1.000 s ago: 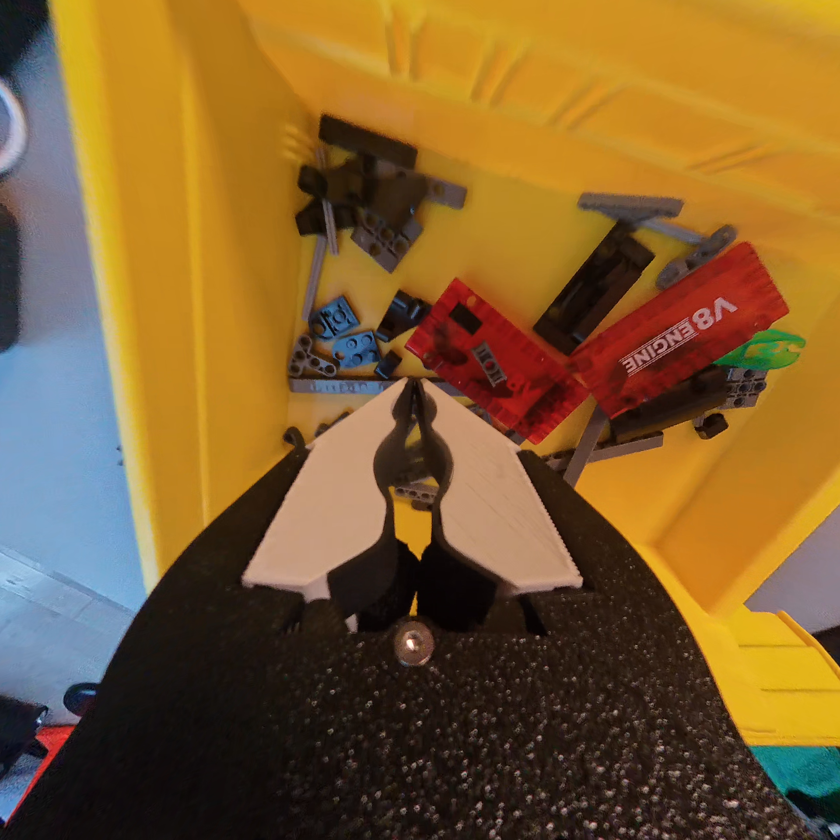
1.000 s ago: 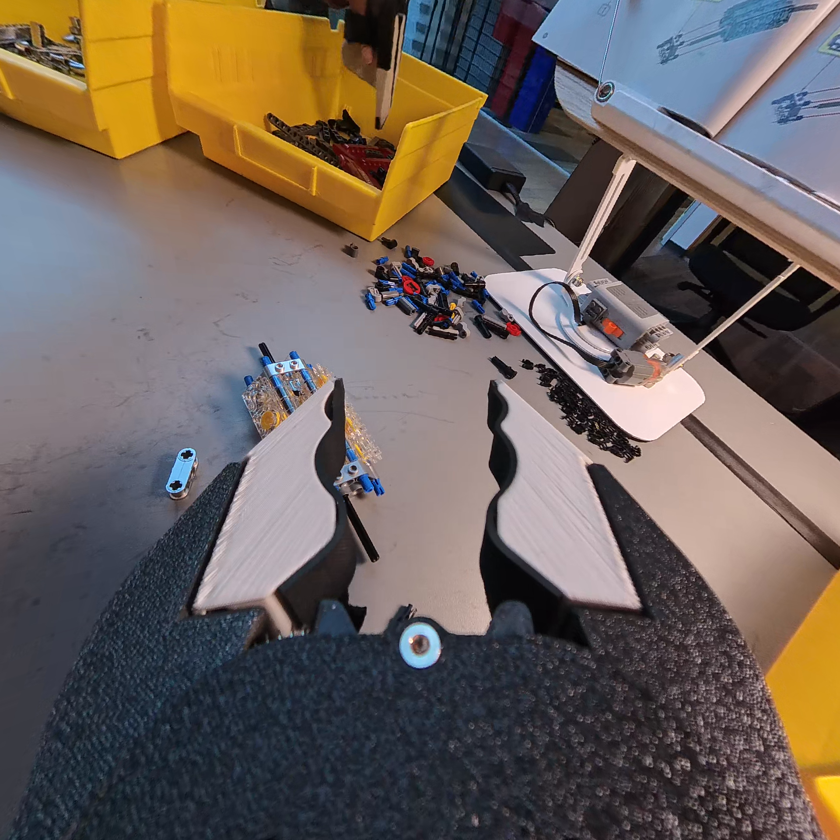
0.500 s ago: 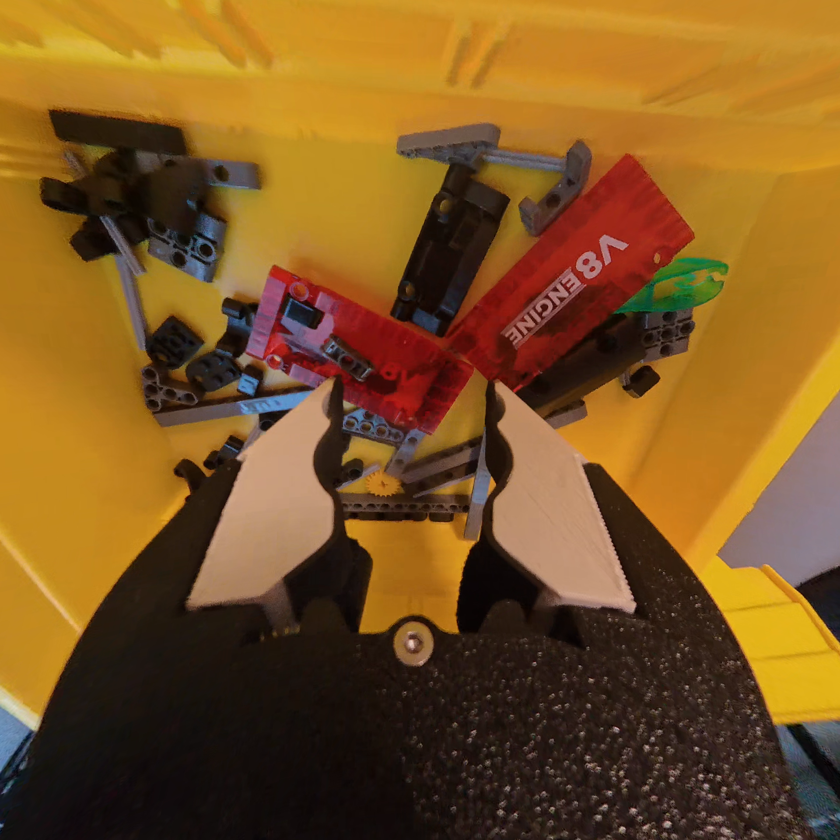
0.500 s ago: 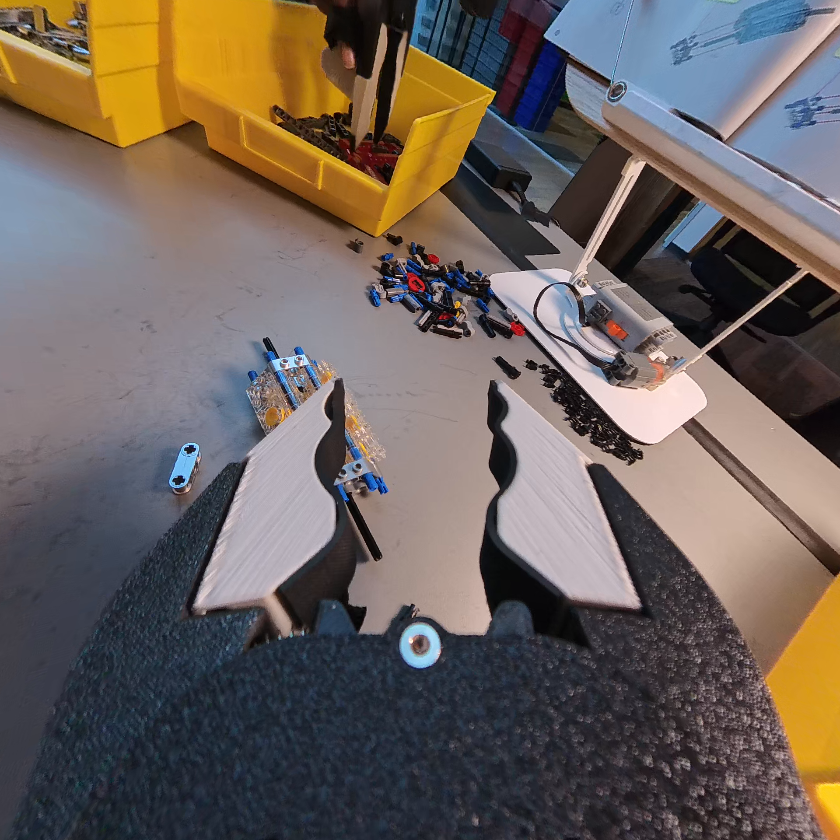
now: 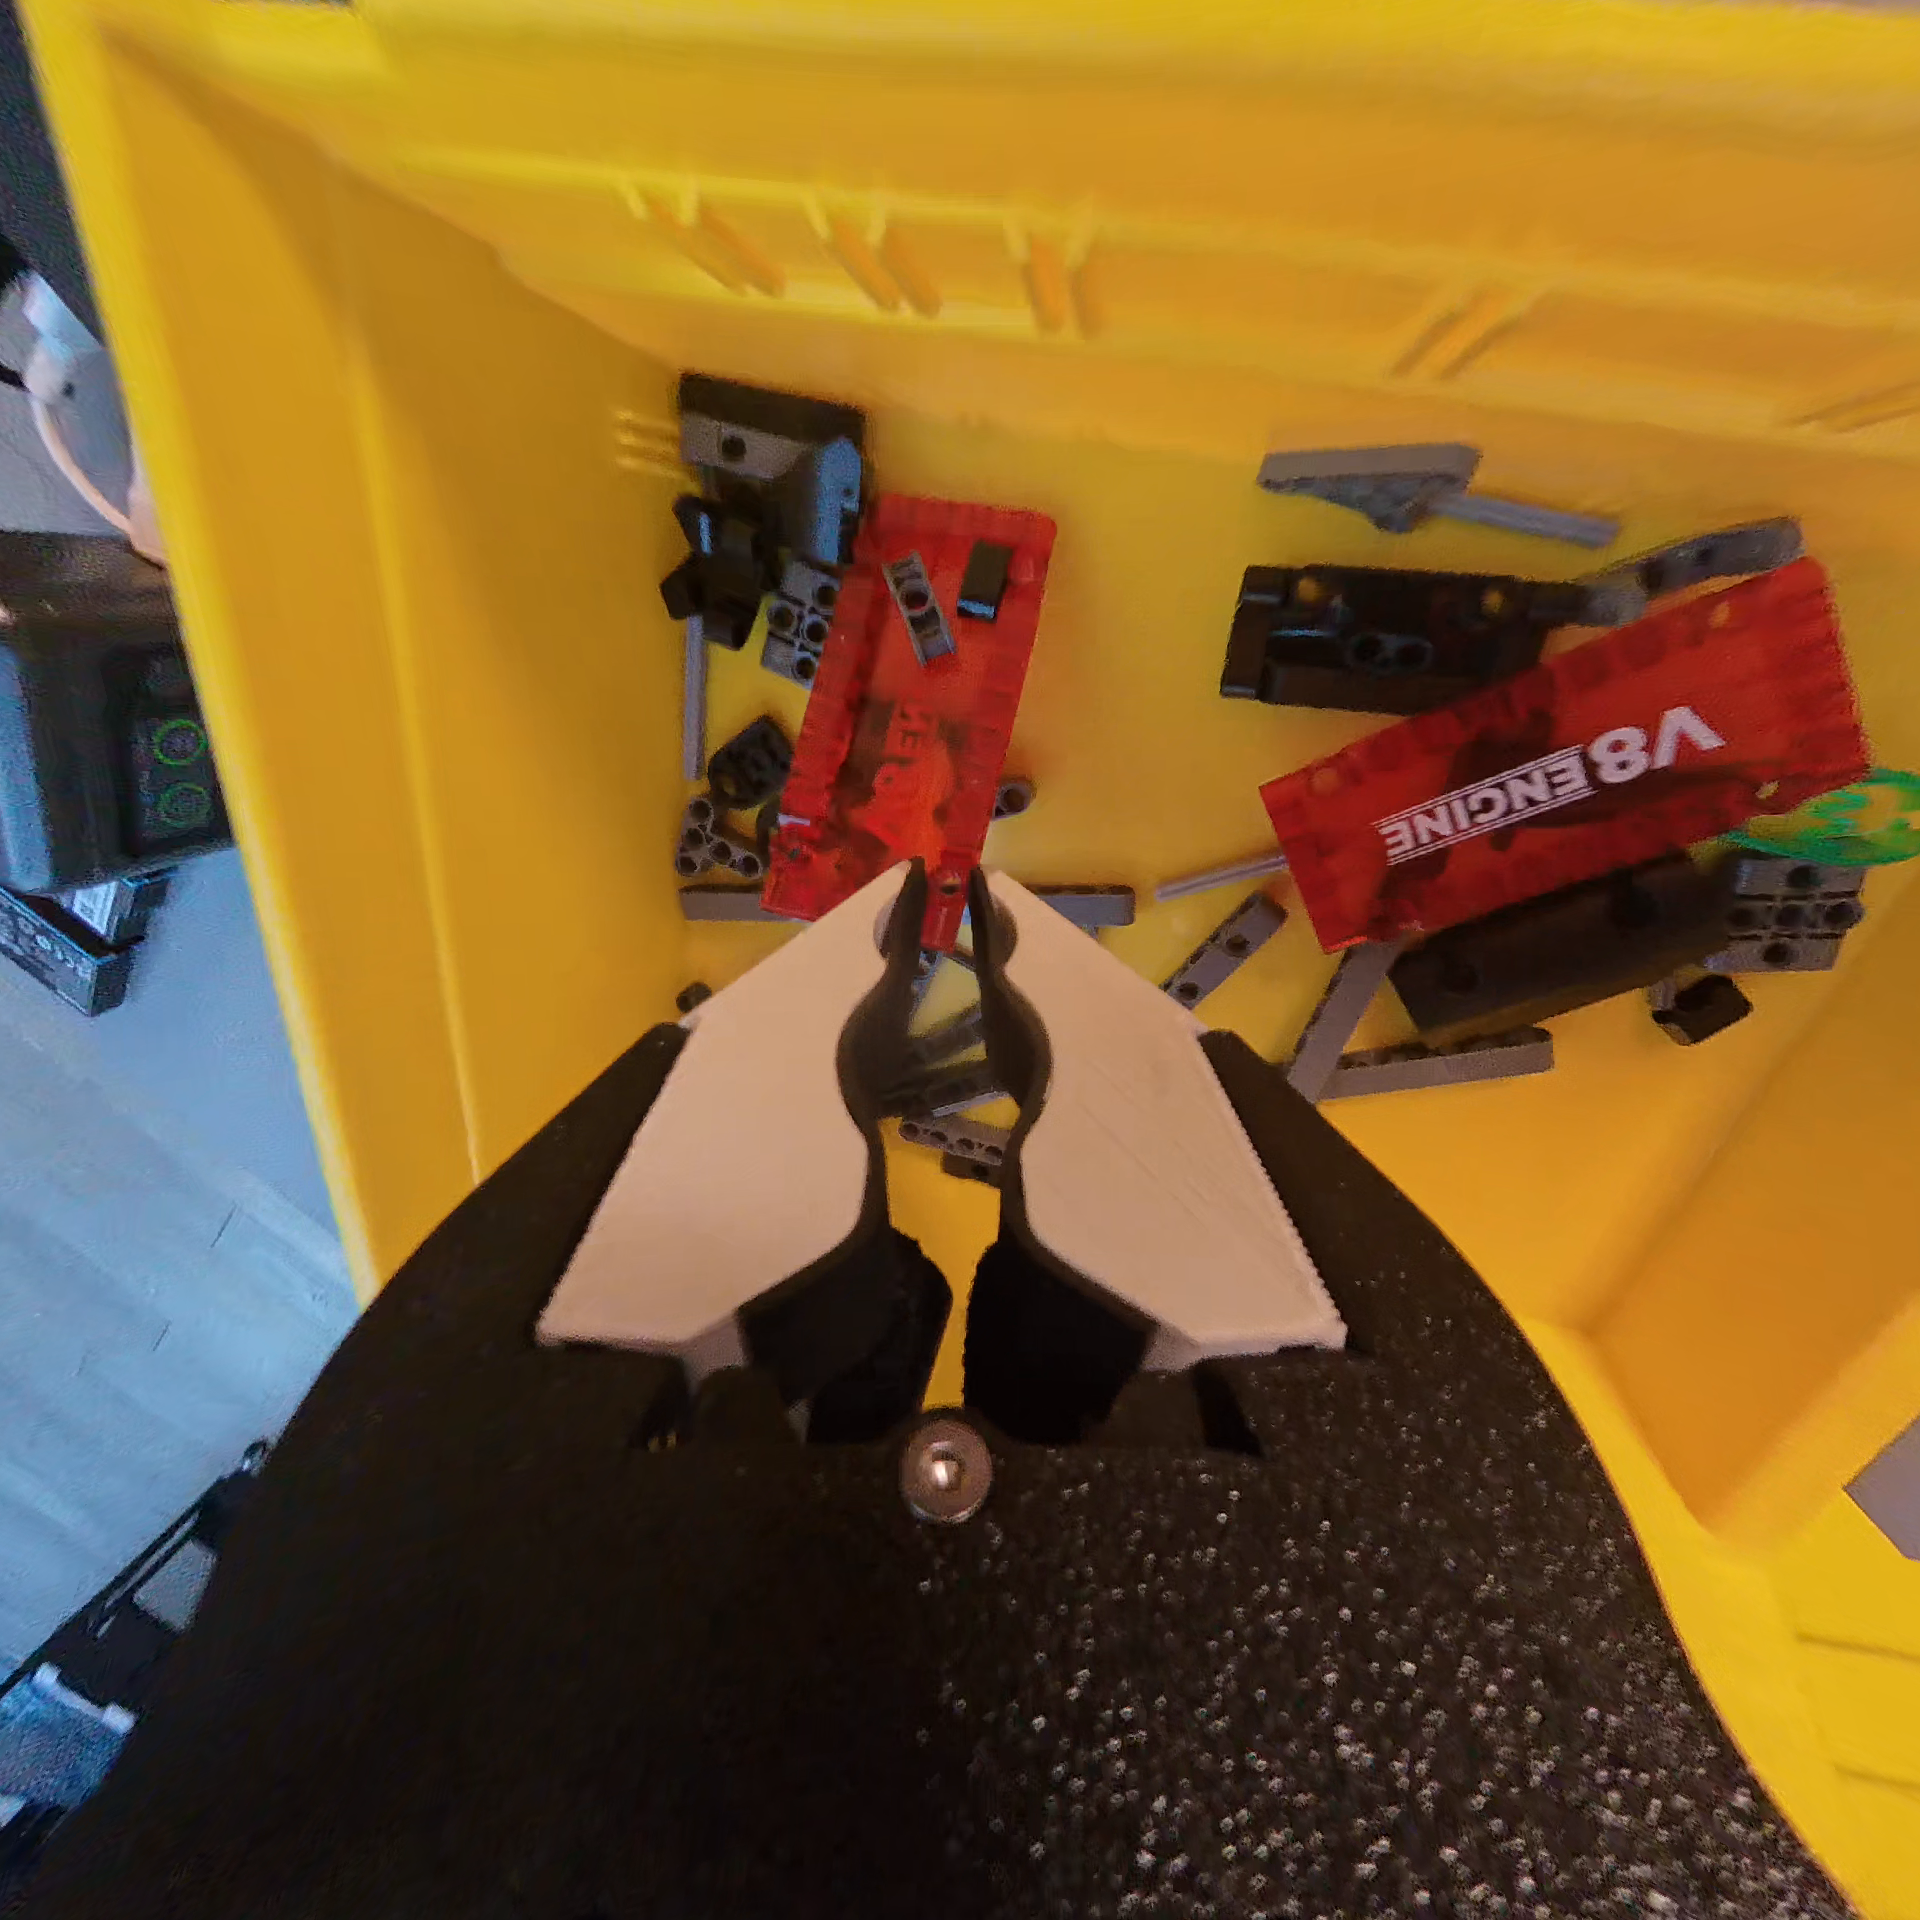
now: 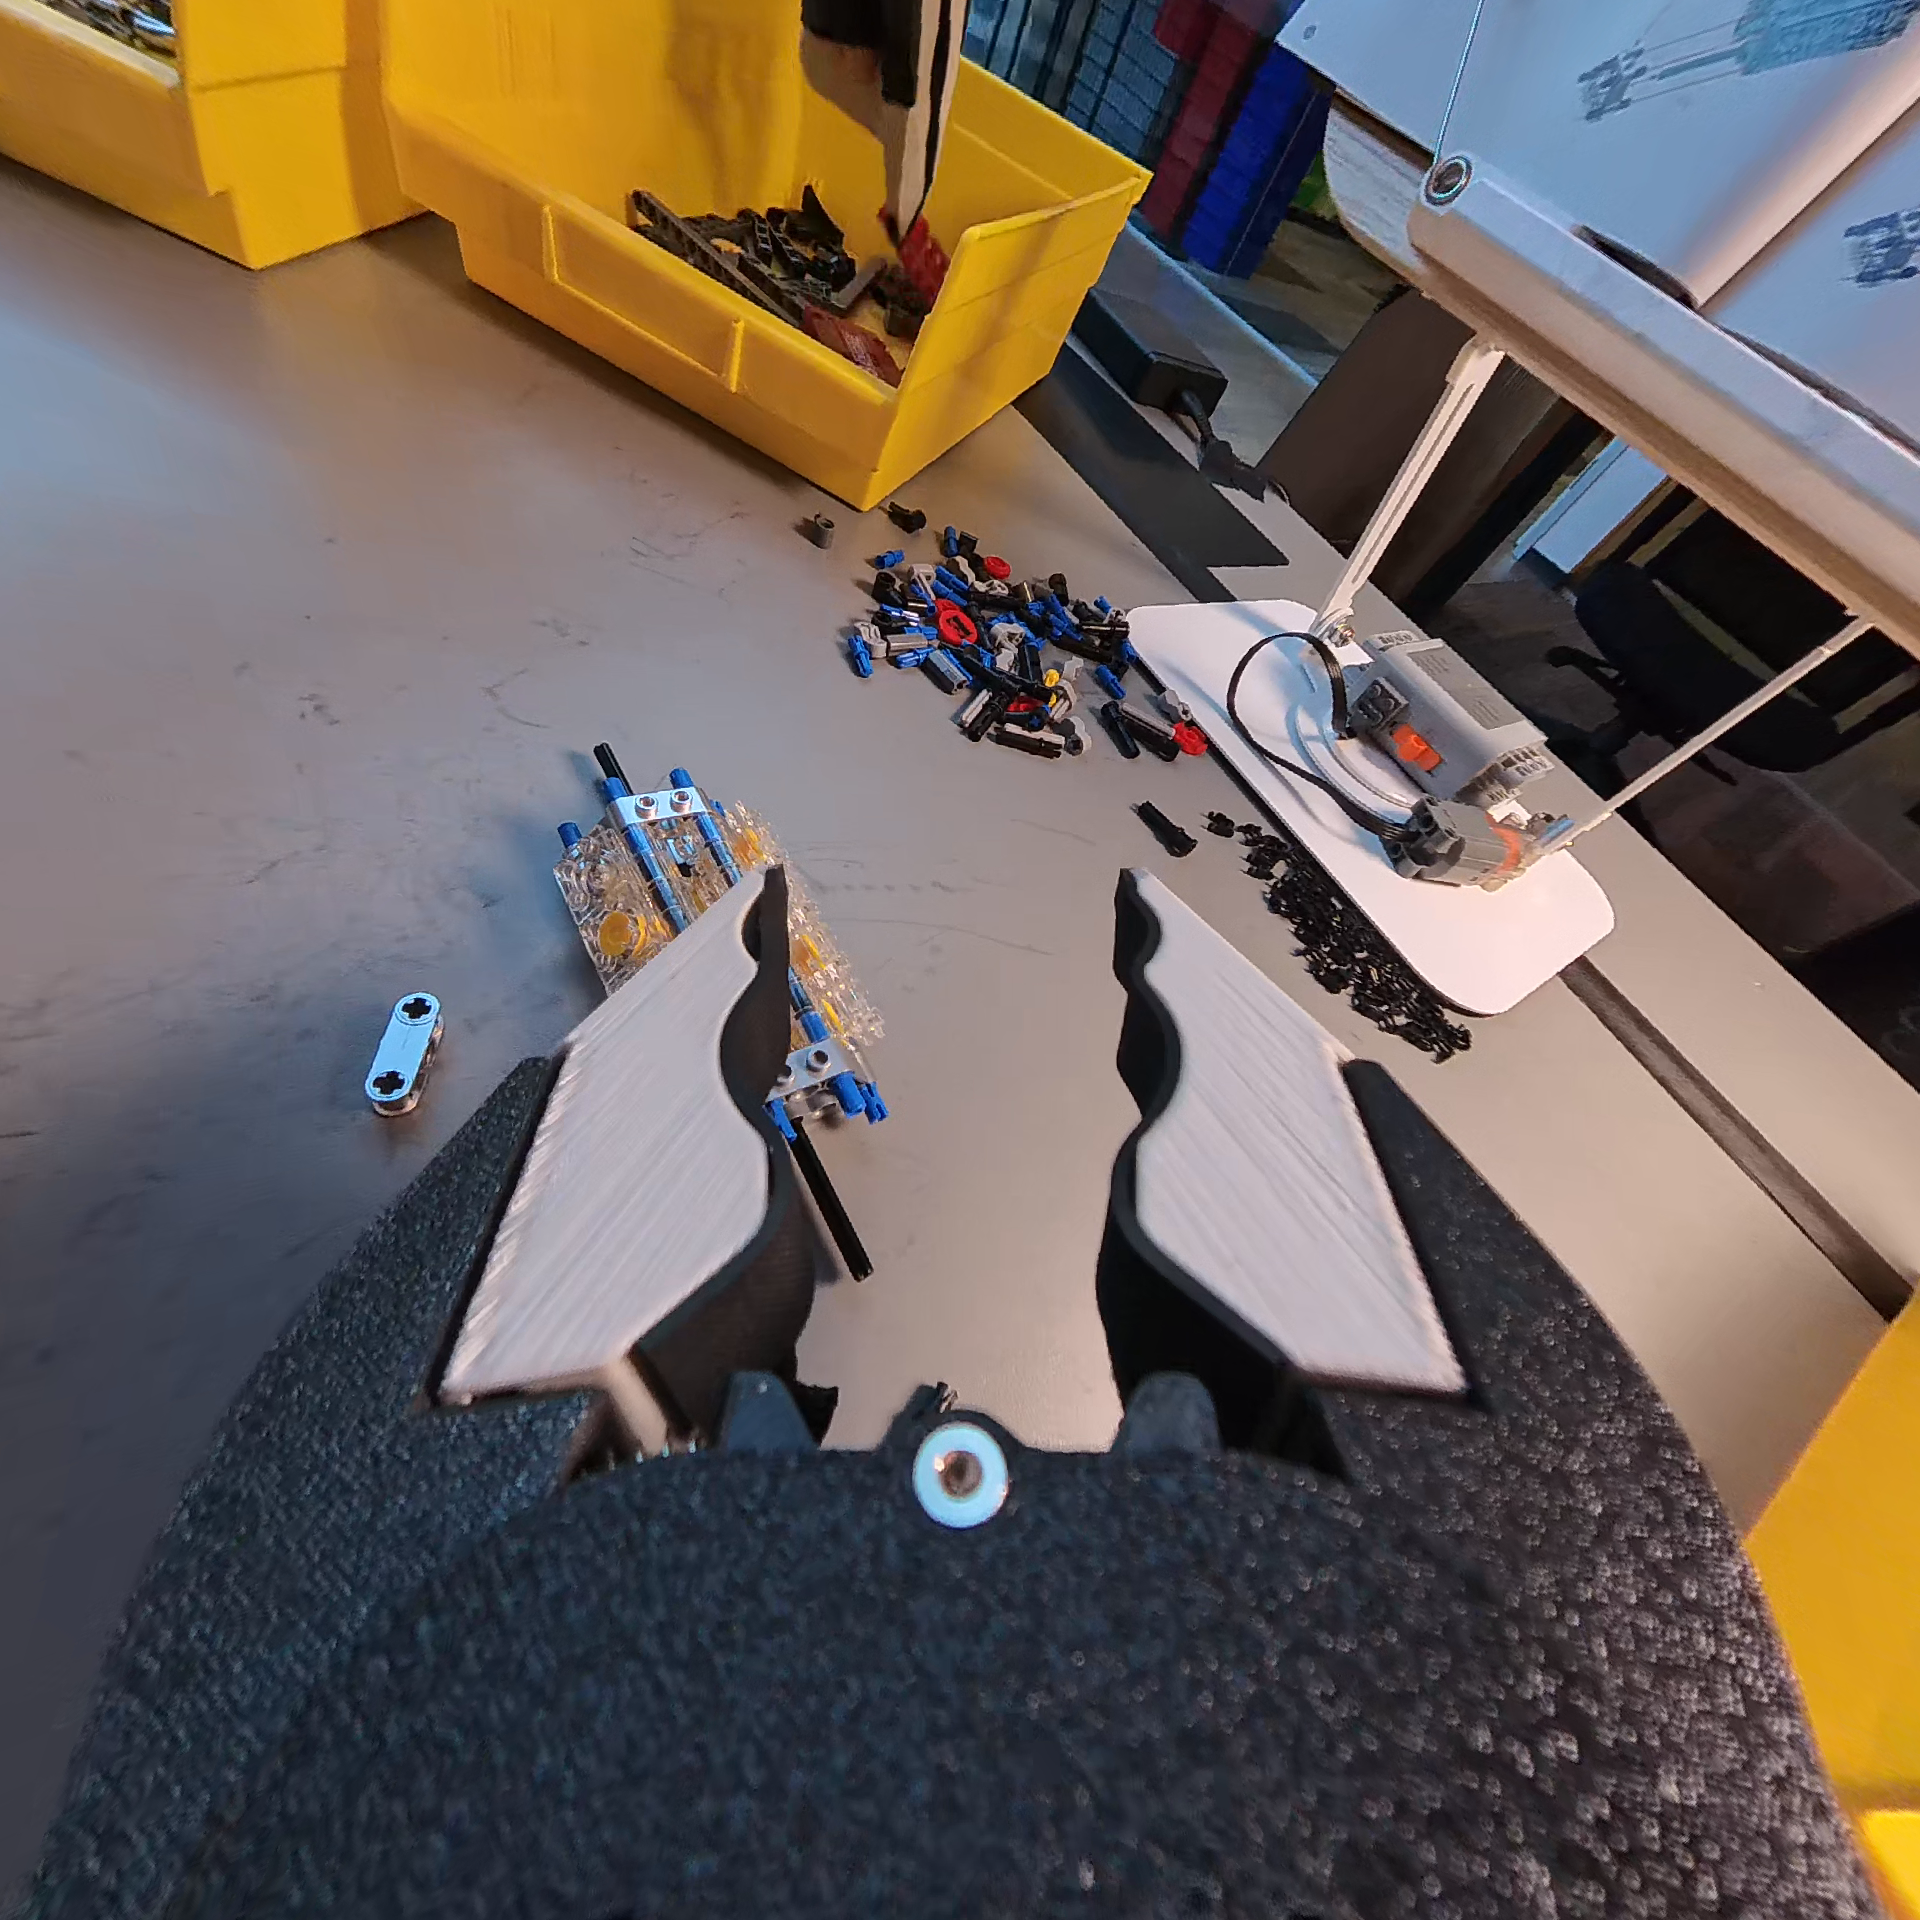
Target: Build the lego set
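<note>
The left gripper reaches down into a yellow bin, its jaws pinched on the near edge of a clear red plate, which hangs tilted from the tips above the bin floor. A small grey piece and a small black piece sit on that plate. Close beside it on the left is a cluster of black and grey parts in the bin's corner. To the right, well apart, lies a second red plate bearing white lettering, with a black block partly under its upper edge, a green clear piece at its far end and grey beams below it. The right gripper hovers over a grey table with its jaws wide apart and nothing between them. Its left finger covers part of a clear assembly with blue pins. A small silver link lies to the left, a scatter of small blue, black and red parts farther ahead, and a white lamp base to the right carrying a grey battery box.
</note>
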Demonstrator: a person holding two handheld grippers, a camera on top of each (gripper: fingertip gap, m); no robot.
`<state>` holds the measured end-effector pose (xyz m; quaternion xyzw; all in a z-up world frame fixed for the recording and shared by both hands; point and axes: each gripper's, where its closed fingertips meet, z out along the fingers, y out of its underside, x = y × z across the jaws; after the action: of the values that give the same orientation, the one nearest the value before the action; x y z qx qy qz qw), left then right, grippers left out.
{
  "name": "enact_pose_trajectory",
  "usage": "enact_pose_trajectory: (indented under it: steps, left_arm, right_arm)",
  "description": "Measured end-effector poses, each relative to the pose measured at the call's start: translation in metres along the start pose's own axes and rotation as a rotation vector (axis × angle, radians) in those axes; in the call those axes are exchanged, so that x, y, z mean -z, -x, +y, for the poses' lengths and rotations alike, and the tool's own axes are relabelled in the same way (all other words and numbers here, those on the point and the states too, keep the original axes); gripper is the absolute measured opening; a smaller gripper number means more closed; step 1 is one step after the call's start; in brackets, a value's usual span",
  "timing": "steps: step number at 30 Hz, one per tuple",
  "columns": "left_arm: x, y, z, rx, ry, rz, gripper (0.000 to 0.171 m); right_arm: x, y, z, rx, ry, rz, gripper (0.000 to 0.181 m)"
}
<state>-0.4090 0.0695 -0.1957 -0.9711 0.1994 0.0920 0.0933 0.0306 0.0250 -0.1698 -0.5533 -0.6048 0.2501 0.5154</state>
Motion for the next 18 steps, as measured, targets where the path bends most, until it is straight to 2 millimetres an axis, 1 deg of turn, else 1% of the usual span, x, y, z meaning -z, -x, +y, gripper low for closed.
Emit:
enact_pose_trajectory:
  steps: [1,2,4,7,10,12,13,15,18]
  left_arm:
    - [0.006,-0.002,-0.004,-0.005,-0.029,0.008,0.007]
    - [0.011,-0.008,-0.006,-0.022,-0.048,0.028,0.013]
    - [0.018,-0.026,-0.007,-0.062,-0.062,0.078,0.023]
    - [0.025,-0.079,-0.004,-0.182,-0.09,0.221,0.025]
    - [0.025,-0.129,0.006,-0.36,-0.097,0.287,0.028]
    - [0.024,-0.154,0.01,-0.452,-0.118,0.311,0.032]
    - [0.021,-0.16,0.011,-0.484,-0.127,0.296,0.025]
    - [0.013,-0.161,0.012,-0.542,-0.132,0.239,0.018]
    - [0.003,-0.164,0.015,-0.571,-0.147,0.276,0.011]
  right_arm:
    - [0.0,0.0,0.001,0.004,0.004,0.0,0.061]
    - [-0.001,0.001,0.002,0.009,0.009,-0.001,0.061]
    - [-0.002,0.001,0.003,0.021,0.018,-0.001,0.061]
    - [-0.001,0.003,0.003,0.036,0.02,0.001,0.06]
    - [0.0,0.002,0.003,0.03,0.013,0.005,0.061]
    - [0.001,0.0,0.002,0.019,0.011,0.009,0.061]
    - [0.001,-0.001,0.002,0.015,0.011,0.011,0.061]
    - [0.0,-0.001,0.003,0.011,0.015,0.013,0.061]
    - [-0.002,-0.001,0.004,0.017,0.026,0.015,0.061]
